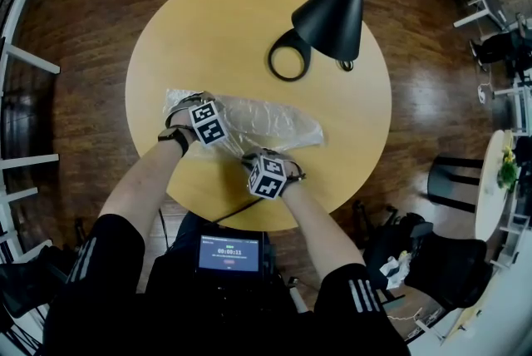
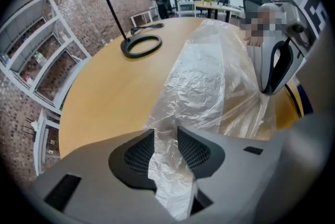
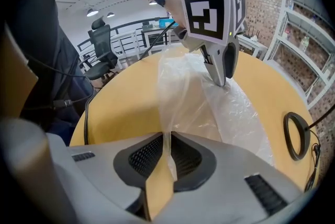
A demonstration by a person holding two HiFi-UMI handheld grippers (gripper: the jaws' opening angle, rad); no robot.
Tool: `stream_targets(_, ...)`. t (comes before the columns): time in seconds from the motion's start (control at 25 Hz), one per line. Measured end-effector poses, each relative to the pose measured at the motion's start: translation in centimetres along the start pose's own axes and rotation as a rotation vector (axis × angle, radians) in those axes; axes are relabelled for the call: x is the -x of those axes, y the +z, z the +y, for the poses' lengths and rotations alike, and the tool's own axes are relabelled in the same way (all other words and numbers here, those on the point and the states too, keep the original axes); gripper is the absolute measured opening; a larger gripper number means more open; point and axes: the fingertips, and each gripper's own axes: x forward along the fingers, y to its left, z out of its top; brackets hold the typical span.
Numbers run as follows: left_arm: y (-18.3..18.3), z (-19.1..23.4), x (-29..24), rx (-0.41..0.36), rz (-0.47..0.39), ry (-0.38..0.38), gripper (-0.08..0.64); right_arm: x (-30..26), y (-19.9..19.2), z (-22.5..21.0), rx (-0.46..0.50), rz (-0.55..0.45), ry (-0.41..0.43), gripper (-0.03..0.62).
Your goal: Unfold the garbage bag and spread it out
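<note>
A clear, crumpled garbage bag (image 1: 266, 123) lies partly spread on the round wooden table (image 1: 249, 22). My left gripper (image 1: 212, 128) sits at the bag's left end. In the left gripper view it (image 2: 166, 139) is shut on a bunched fold of the film (image 2: 209, 76). My right gripper (image 1: 264, 163) is at the bag's near edge. Its own view shows it (image 3: 168, 144) shut on a thin pleat of the bag (image 3: 230, 108), which rises taut toward the left gripper (image 3: 222, 79). The two grippers stand close together.
A black desk lamp (image 1: 337, 5) hangs over the table's far right, its ring base (image 1: 289, 59) just beyond the bag. White chairs and shelving (image 1: 25, 96) surround the table. A small screen (image 1: 229, 253) rests at the person's lap.
</note>
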Motion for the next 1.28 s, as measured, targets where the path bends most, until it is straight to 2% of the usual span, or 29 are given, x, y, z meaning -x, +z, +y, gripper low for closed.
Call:
stream_targets(0.12, 0.0, 0.1, 0.0, -0.002, 0.002, 0.004, 0.135, 1.0, 0.4, 0.1, 0.001, -0.042, -0.009, 0.095)
stream_targets(0.32, -0.1, 0.1, -0.2, -0.02, 0.014, 0.014, 0.137, 3.6, 0.9, -0.6, -0.012, -0.119, -0.029, 0.182)
stream_targets(0.4, 0.1, 0.0, 0.2, -0.034, 0.013, 0.018, 0.161, 5.3, 1.2, -1.4, -0.023, -0.15, -0.057, 0.186)
stream_targets(0.52, 1.8, 0.3, 1.8, -0.033, -0.034, 0.019, 0.161, 8.1, 1.4, -3.2, -0.031, -0.175, -0.116, 0.186)
stream_targets(0.68, 5.8, 0.0, 2.8, -0.06, -0.092, 0.021, 0.161, 10.0, -1.1, -5.0, 0.015, -0.082, -0.175, 0.186)
stream_targets(0.88, 10.2, -1.6, 2.0, -0.057, -0.133, -0.022, 0.161, 10.0, -4.0, -5.2, 0.011, -0.019, -0.131, 0.186)
stream_targets(1.04, 12.8, -3.1, 0.9, -0.055, -0.139, -0.045, 0.161, 10.0, -6.1, -5.9, 0.022, 0.026, -0.136, 0.186)
stream_targets(1.28, 15.1, -4.6, -1.5, -0.1, -0.103, -0.044, 0.161, 9.8, -8.7, -7.7, 0.051, 0.079, -0.181, 0.186)
